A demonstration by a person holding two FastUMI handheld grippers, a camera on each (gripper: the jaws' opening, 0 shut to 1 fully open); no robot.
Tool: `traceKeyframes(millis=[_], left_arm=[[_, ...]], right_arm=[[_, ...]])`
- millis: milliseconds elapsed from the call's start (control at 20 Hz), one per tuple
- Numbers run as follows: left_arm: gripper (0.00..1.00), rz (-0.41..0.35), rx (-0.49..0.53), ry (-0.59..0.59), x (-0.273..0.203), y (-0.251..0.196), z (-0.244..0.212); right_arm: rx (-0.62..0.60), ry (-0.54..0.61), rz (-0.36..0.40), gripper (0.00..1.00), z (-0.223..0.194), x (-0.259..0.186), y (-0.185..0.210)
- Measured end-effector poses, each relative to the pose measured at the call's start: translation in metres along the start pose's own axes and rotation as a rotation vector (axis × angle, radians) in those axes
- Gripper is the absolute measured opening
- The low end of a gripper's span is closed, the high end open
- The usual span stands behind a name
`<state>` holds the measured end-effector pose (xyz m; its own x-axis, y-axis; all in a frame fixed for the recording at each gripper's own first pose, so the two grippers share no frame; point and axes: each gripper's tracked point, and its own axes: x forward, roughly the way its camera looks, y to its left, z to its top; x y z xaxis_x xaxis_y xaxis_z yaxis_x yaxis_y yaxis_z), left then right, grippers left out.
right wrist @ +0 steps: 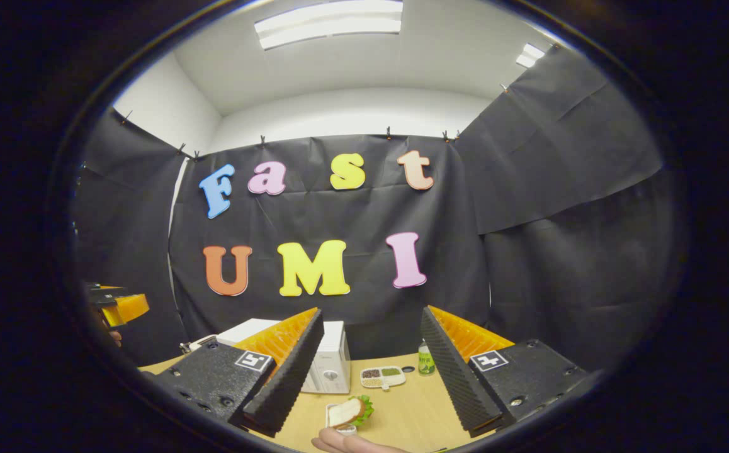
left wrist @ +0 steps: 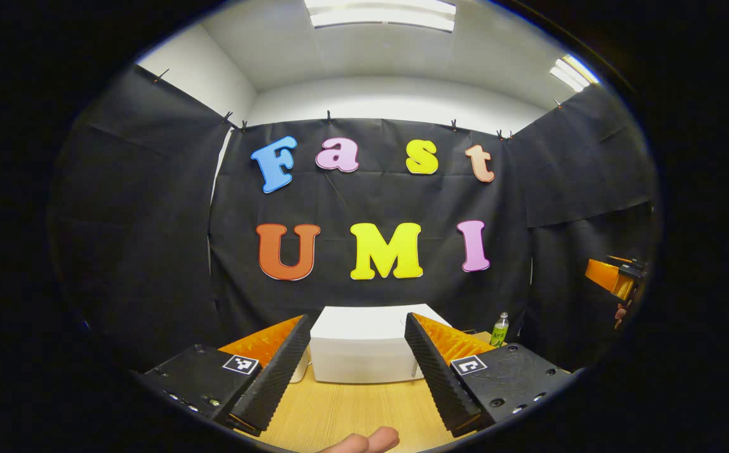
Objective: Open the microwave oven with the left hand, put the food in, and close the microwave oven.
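Note:
A white microwave oven (left wrist: 364, 349) stands on the wooden table (left wrist: 364, 409) by the back wall, its door closed; in the right gripper view the microwave oven (right wrist: 327, 358) sits left of centre. My left gripper (left wrist: 358, 371) is open, held above the table in front of the oven, nothing between its fingers. A sandwich with green lettuce on a small white plate (right wrist: 347, 413) lies near the table's front. My right gripper (right wrist: 364, 371) hovers open above and behind it, apart from it. The right gripper (left wrist: 616, 277) also appears at the far right of the left gripper view.
A green bottle (right wrist: 426, 360) and a divided tray of small foods (right wrist: 382, 376) stand right of the oven. The bottle (left wrist: 499, 330) is also in the left gripper view. A fingertip (left wrist: 364, 441) shows at the bottom edge. The left gripper (right wrist: 119, 308) is at the left edge.

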<state>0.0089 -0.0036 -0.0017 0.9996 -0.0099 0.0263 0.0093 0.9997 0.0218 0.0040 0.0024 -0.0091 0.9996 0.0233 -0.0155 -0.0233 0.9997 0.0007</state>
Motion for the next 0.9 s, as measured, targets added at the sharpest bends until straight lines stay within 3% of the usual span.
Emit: traceKeyframes(millis=[200, 300, 350, 400, 450, 500, 550, 600, 650, 800, 850, 900], left_arm=[[0.95, -0.017, -0.041, -0.057, 0.021, -0.015, 0.001], [0.95, 0.016, -0.028, -0.024, 0.039, -0.013, -0.017], [0.95, -0.009, -0.020, -0.009, 0.053, -0.026, -0.025], [0.84, -0.036, -0.017, 0.006, 0.064, -0.039, -0.033], [0.95, -0.053, -0.013, 0.020, 0.076, -0.048, -0.042], [0.84, -0.084, -0.005, 0.033, 0.087, -0.059, -0.053], [0.82, -0.108, 0.003, 0.042, 0.099, -0.069, -0.064], [0.82, -0.114, 0.000, 0.057, 0.113, -0.076, -0.078], [0.92, -0.115, -0.017, 0.083, 0.124, -0.082, -0.095], [0.91, -0.152, -0.109, 0.166, 0.161, -0.108, -0.144], [0.92, -0.163, -0.135, 0.190, 0.173, -0.114, -0.160], [0.93, -0.169, -0.156, 0.214, 0.184, -0.119, -0.176]], right_arm=[[-0.015, -0.004, -0.007, 0.92, -0.008, 0.006, -0.007], [-0.022, -0.006, -0.013, 0.92, -0.013, 0.011, -0.011], [-0.020, -0.005, -0.014, 0.92, -0.015, 0.013, -0.013], [-0.017, -0.003, -0.015, 0.99, -0.018, 0.016, -0.015], [-0.013, -0.001, -0.014, 0.99, -0.021, 0.017, -0.017], [-0.008, -0.002, -0.010, 0.99, -0.023, 0.019, -0.019], [-0.008, -0.004, -0.008, 0.99, -0.024, 0.020, -0.021], [-0.011, -0.005, -0.010, 0.99, -0.027, 0.021, -0.025], [-0.015, -0.006, -0.014, 0.99, -0.030, 0.022, -0.029], [0.002, 0.008, -0.017, 0.99, -0.041, 0.024, -0.037], [0.014, 0.020, -0.008, 0.93, -0.046, 0.025, -0.038], [0.022, 0.031, -0.005, 0.93, -0.051, 0.027, -0.042]])
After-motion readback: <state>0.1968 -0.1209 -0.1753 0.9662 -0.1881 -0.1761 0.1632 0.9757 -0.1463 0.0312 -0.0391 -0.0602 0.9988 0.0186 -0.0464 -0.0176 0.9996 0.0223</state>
